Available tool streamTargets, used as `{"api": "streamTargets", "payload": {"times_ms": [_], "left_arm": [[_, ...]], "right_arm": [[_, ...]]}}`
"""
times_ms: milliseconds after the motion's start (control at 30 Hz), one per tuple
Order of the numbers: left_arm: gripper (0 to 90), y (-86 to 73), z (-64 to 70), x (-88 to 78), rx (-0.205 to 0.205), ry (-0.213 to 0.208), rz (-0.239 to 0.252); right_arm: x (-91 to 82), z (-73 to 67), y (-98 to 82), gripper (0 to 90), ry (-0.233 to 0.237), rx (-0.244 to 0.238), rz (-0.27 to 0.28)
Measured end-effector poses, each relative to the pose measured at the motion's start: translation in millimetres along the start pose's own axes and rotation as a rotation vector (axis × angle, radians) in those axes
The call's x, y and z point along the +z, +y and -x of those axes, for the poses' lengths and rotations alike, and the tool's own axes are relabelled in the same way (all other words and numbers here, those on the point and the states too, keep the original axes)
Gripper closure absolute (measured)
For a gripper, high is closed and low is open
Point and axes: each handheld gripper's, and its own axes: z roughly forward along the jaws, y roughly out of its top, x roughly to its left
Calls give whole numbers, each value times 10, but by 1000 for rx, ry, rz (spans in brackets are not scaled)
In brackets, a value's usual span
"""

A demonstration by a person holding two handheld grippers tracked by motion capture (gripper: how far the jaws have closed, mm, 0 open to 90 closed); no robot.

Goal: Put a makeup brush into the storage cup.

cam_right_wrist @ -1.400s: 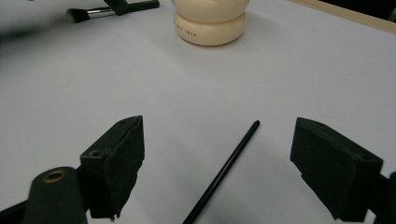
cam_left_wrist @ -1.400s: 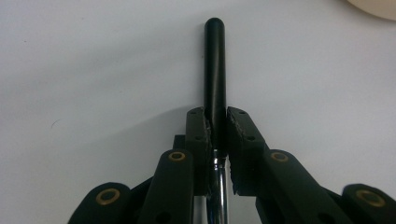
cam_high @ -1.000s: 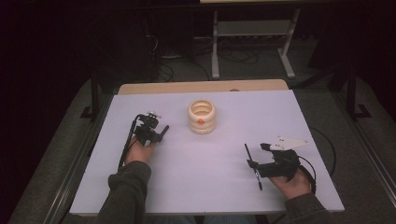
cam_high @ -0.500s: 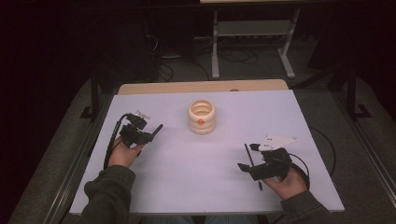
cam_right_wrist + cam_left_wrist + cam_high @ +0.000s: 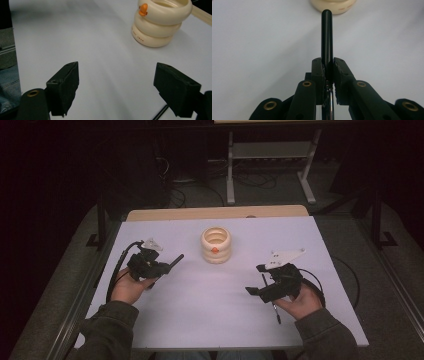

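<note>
A: So, starting at the left — what is the left gripper doing?

B: Its fingers are clamped narrow on a slim black rod. In the left gripper view the rod runs straight out between the pads, its rounded tip aimed at the cream ring stack. The high view has the gripper held over the left part of the white worktop, with the rod pointing toward the stack but well apart from it.

A: And the stack itself?

B: It stands upright near the middle of the worktop, toward the far edge. It looks like three cream rings piled up, open at the top, with a small orange duck-like figure on the front.

A: Then the right side?

B: The right gripper hovers over the right part of the worktop, its fingers spread wide with nothing between them. A thin dark stick lies on the worktop just beneath that hand.

A: How far along is it, would you say?

B: Early, I judge. The rod is picked up and held securely, but it has not reached the stack. Bringing it across is still to do, and the stick lies untouched.
</note>
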Motion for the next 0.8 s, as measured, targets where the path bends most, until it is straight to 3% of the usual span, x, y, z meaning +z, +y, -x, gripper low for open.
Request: {"api": "streamTargets", "payload": {"times_ms": [233, 333, 400, 467, 600, 633, 800], "left_arm": [[798, 49, 161, -50, 64, -34, 56], [798, 86, 232, -76, 106, -49, 59], [798, 96, 262, -78, 112, -56, 65], [798, 138, 355, -82, 152, -95, 79], [798, 162, 403, -82, 173, -108, 84], [798, 205, 484, -63, 198, -139, 90], [798, 246, 600, -1, 245, -165, 83]], "right_arm": [[5, 13, 198, 223, 23, -54, -25], [20, 15, 283, 229, 36, -79, -43], [29, 21, 307, 231, 40, -87, -46], [72, 26, 384, 239, 59, -104, -62], [99, 21, 428, 247, 73, -121, -73], [119, 20, 461, 250, 85, -127, -77], [159, 30, 511, 254, 104, -132, -91]]}}
